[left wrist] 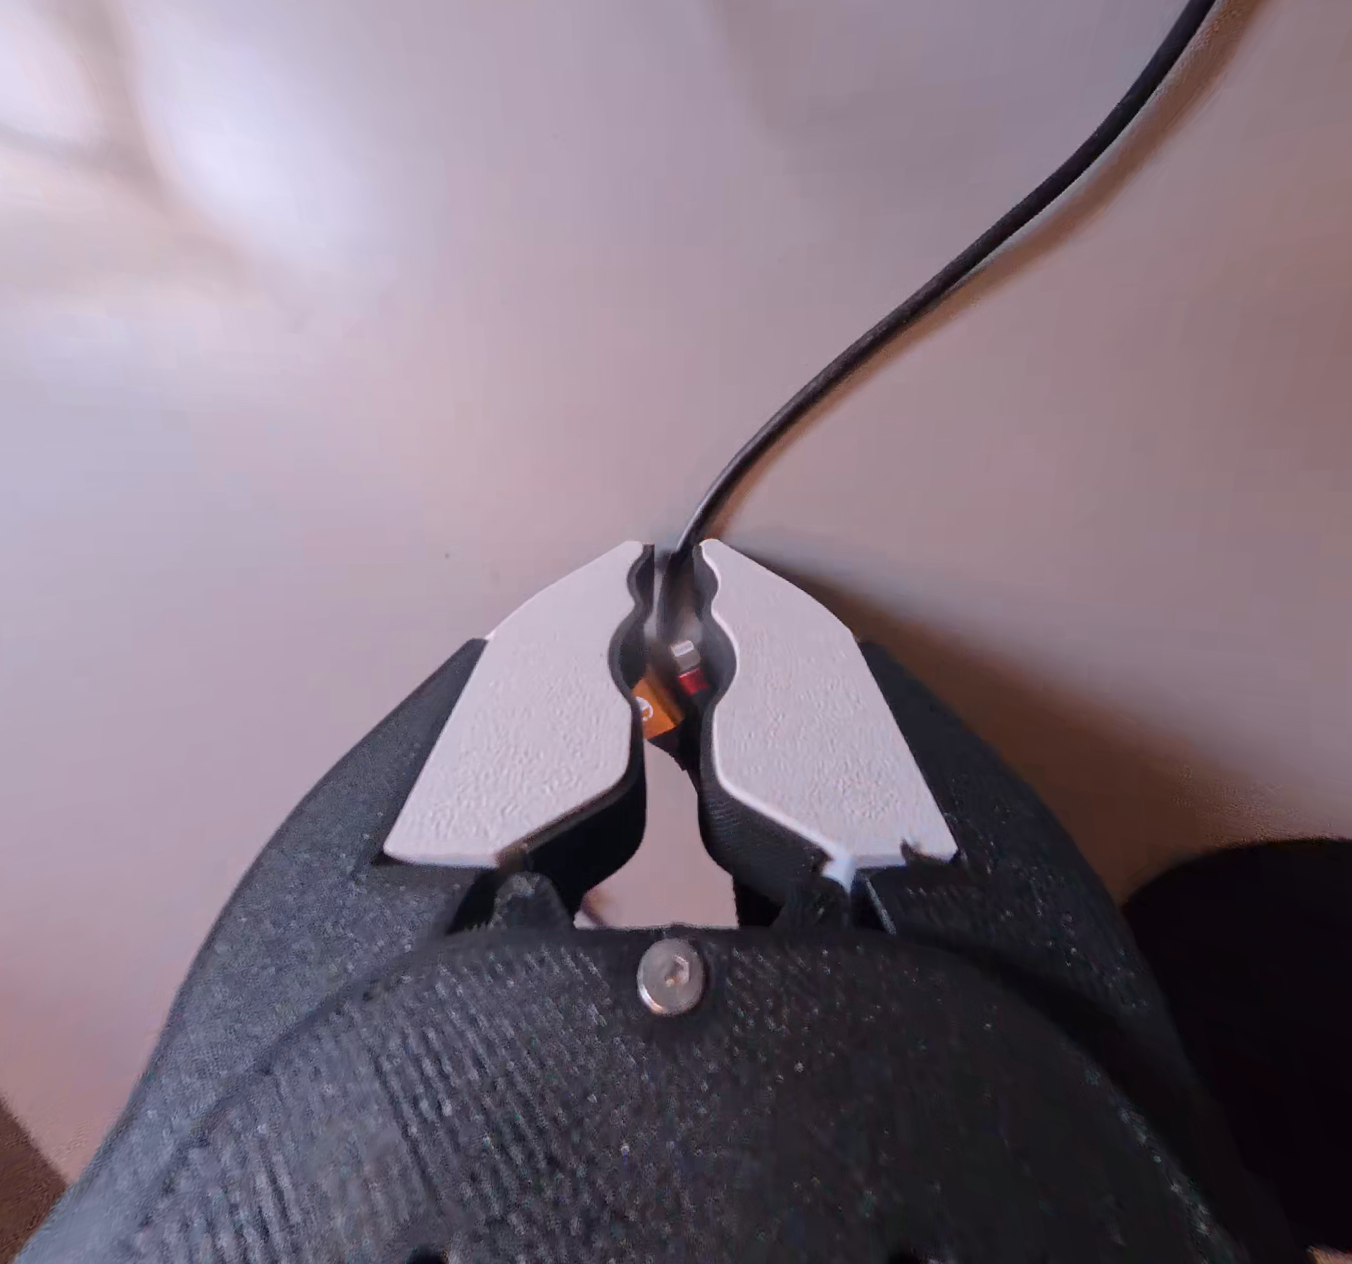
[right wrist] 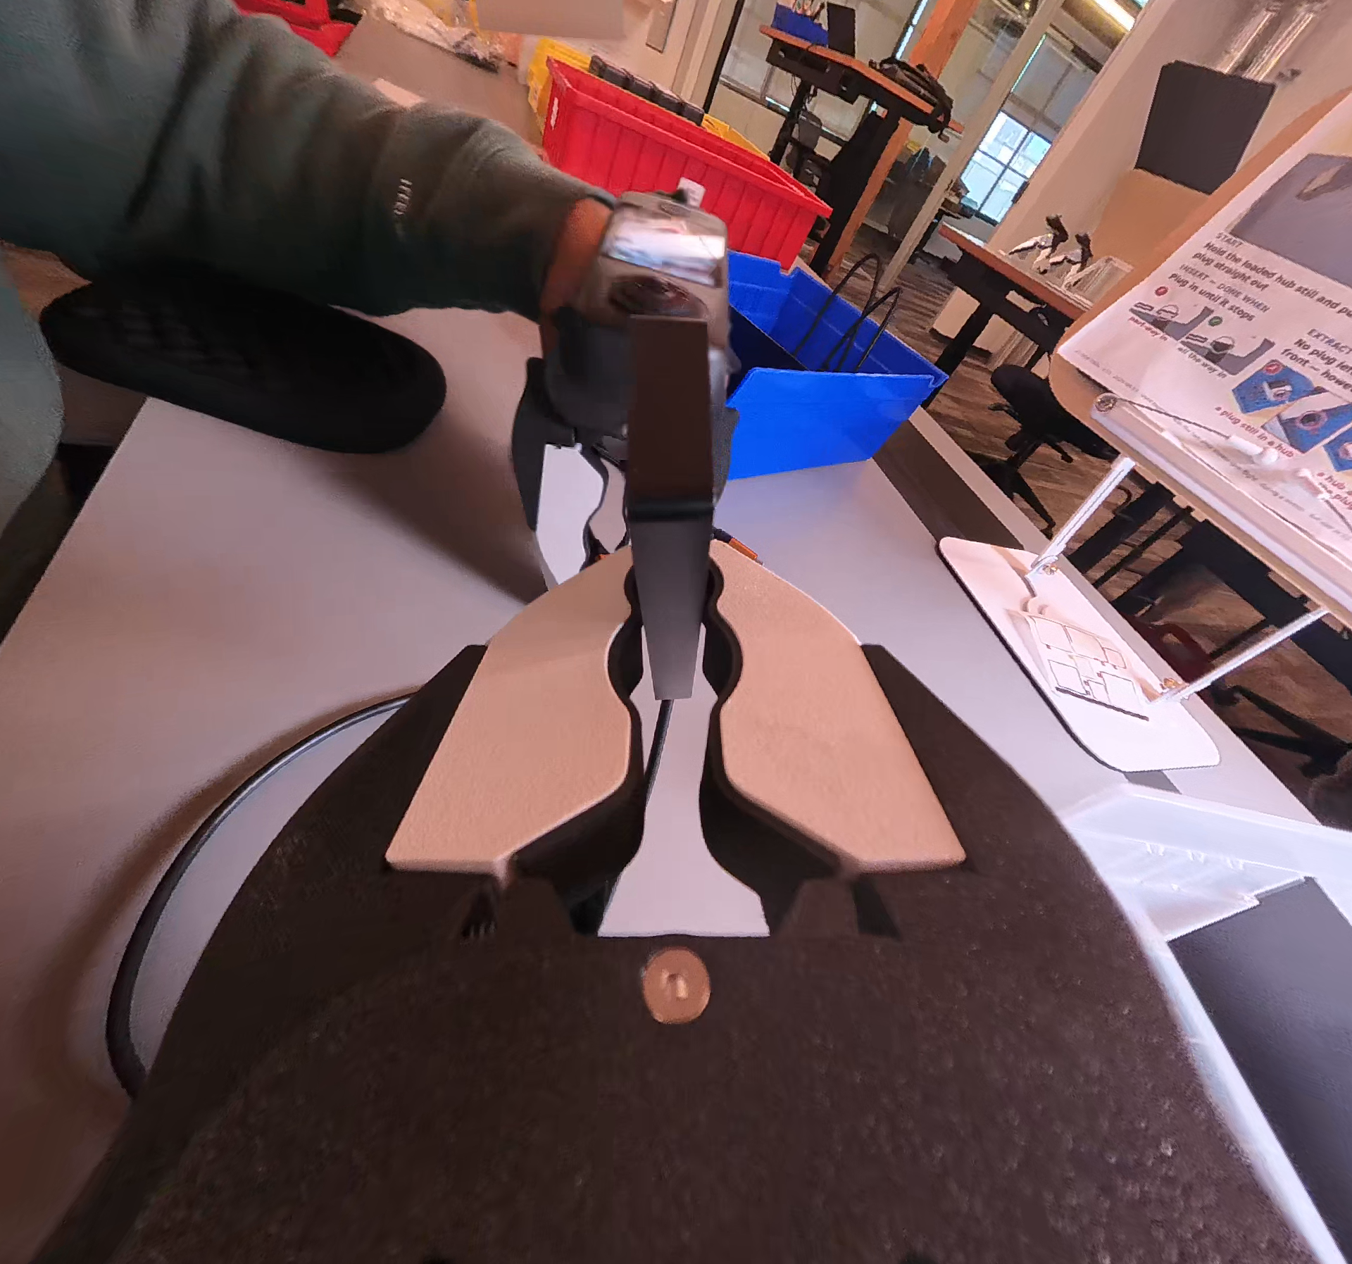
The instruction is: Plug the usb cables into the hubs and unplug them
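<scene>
A dark grey hub point(right wrist: 669, 556), a slim wedge-shaped block, stands on end between the white fingers of the right gripper point(right wrist: 671, 581), jaws closed narrow on its lower half. A thin black cord point(right wrist: 657, 742) drops from the hub's bottom end thru the gap behind the fingers. Just beyond the hub's top, the left gripper point(right wrist: 585, 541) faces in from the far side, held by a person's hand point(right wrist: 578, 256) in a grey-green sleeve point(right wrist: 256, 153); whether plug and hub are touching can't be told from here.

In the left wrist view, the left gripper point(left wrist: 673, 556) has its jaws pinched narrow on a cable point(left wrist: 1024, 212), black, which curves up and away to the upper right. Wedged between the fingers sit an orange plug point(left wrist: 655, 713) and a red-and-silver plug point(left wrist: 691, 673), side by side. Background there is blurred, pale.

All this hangs over a white counter point(right wrist: 293, 570). Farther back on it: a blue bin point(right wrist: 819, 409) w/ black cable loops, then a red bin point(right wrist: 658, 153). To the right, a white stand point(right wrist: 1083, 680) props up an instruction sheet point(right wrist: 1244, 322). A black cushion point(right wrist: 249, 365) lies at left, under the sleeve.
</scene>
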{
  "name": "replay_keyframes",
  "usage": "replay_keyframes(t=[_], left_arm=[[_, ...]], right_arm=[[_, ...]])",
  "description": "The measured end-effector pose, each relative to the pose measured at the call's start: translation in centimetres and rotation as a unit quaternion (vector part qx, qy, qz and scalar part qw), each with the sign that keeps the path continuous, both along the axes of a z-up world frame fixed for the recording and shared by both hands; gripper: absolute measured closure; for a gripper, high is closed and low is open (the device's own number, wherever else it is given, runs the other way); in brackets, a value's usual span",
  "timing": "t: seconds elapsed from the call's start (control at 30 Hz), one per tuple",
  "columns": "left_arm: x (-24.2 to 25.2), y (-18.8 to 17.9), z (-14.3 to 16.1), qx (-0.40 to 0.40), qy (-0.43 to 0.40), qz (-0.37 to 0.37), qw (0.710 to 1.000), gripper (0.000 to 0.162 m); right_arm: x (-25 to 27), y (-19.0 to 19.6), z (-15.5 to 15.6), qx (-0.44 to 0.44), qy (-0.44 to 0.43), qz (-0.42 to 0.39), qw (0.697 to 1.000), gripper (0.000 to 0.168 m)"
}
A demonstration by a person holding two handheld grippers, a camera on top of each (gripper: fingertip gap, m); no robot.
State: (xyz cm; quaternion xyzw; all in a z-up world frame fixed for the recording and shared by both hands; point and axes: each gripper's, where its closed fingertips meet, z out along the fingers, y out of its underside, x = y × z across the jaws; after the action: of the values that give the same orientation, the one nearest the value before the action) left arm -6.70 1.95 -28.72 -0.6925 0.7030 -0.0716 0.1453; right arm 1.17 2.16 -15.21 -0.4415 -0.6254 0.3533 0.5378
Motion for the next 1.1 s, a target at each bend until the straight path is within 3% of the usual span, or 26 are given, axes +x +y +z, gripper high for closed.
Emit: replay_keyframes(t=[0.17,0.23,0.37,0.5,0.57,0.63,0.73,0.87,1.1], left_arm=[[0.1,-0.1,-0.1,-0.04,0.031,-0.032,0.998,0.157],[1.4,-0.3,1.1,-0.036,-0.02,-0.04,0.998,0.158],[4.9,-0.7,10.8,-0.005,-0.224,-0.03,0.974,0.158],[5.4,1.1,21.6,0.072,-0.407,0.03,0.91,0.158],[4.8,1.6,25.4,0.102,-0.469,0.051,0.876,0.158],[4.5,1.6,27.2,0.11,-0.495,0.063,0.86,0.158],[4.7,1.6,26.7,0.101,-0.508,0.086,0.851,0.158],[5.9,1.0,23.5,0.074,-0.523,0.101,0.843,0.158],[8.3,0.0,20.6,0.074,-0.593,0.103,0.795,0.158]], right_arm=[[0.8,0.7,0.4,-0.01,0.01,-0.009,1.0,0.156],[1.2,1.2,0.7,-0.01,0.016,-0.022,1.0,0.157],[2.4,2.7,2.4,-0.012,0.054,-0.061,0.997,0.157],[3.6,4.1,4.5,-0.029,0.107,-0.093,0.989,0.156],[3.9,4.0,5.1,-0.041,0.124,-0.093,0.987,0.157],[3.8,3.4,5.4,-0.057,0.133,-0.078,0.986,0.157],[3.1,2.1,5.1,-0.079,0.125,-0.05,0.988,0.157],[1.1,-0.1,4.1,-0.139,0.104,0.006,0.985,0.157],[-2.2,-2.5,2.5,-0.294,0.097,0.079,0.948,0.153]])
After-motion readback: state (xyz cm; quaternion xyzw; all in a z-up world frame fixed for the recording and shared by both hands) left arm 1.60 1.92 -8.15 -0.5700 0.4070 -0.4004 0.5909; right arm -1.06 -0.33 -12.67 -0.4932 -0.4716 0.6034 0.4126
